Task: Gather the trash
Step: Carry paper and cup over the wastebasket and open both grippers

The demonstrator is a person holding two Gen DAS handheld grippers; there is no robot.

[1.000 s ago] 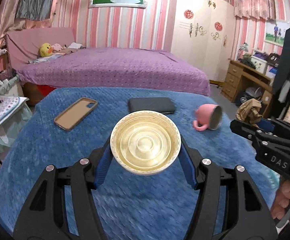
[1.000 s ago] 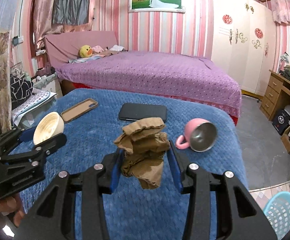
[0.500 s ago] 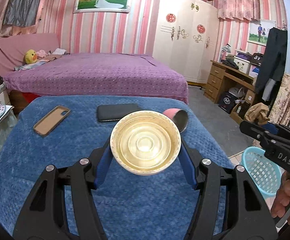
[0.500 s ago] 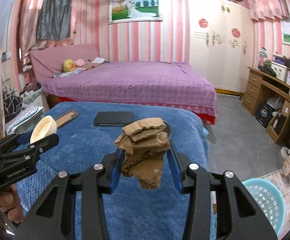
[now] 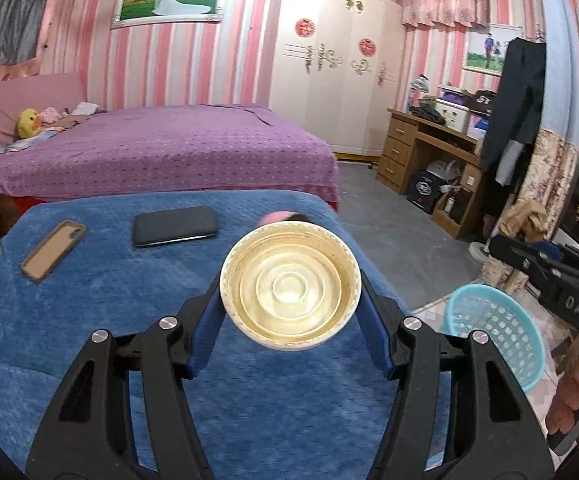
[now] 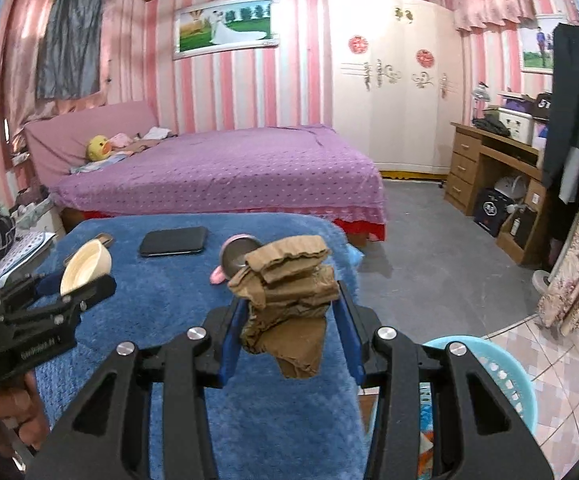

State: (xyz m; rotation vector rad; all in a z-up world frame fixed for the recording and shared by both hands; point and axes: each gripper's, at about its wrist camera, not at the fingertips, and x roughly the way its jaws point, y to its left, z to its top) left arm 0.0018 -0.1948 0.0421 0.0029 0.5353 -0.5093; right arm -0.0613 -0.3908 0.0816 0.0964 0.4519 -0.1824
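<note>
My left gripper [image 5: 289, 312] is shut on a cream paper bowl [image 5: 289, 286], its open side facing the camera, held above the blue blanket [image 5: 89, 320]. The same bowl [image 6: 85, 266] shows at the left of the right wrist view. My right gripper [image 6: 285, 320] is shut on a crumpled wad of brown cardboard [image 6: 289, 300], also seen at the right edge of the left wrist view as the cardboard [image 5: 527, 218]. A light blue plastic basket [image 5: 497, 332] stands on the floor at the right, beyond the blanket's edge; its rim [image 6: 505, 368] sits low right in the right wrist view.
On the blanket lie a black phone [image 5: 174, 225], a brown phone case [image 5: 53, 249] and a pink mug [image 6: 235, 258] on its side. Behind is a purple bed [image 6: 217, 172]; a wooden desk [image 6: 489, 168] and a white wardrobe [image 5: 329, 80] stand to the right. A hand [image 5: 577, 392] holds the right tool.
Both grippers have swung to the right with their loads. The blanket's right edge, the grey floor and the blue basket have come into view. The mug is now mostly hidden behind the bowl.
</note>
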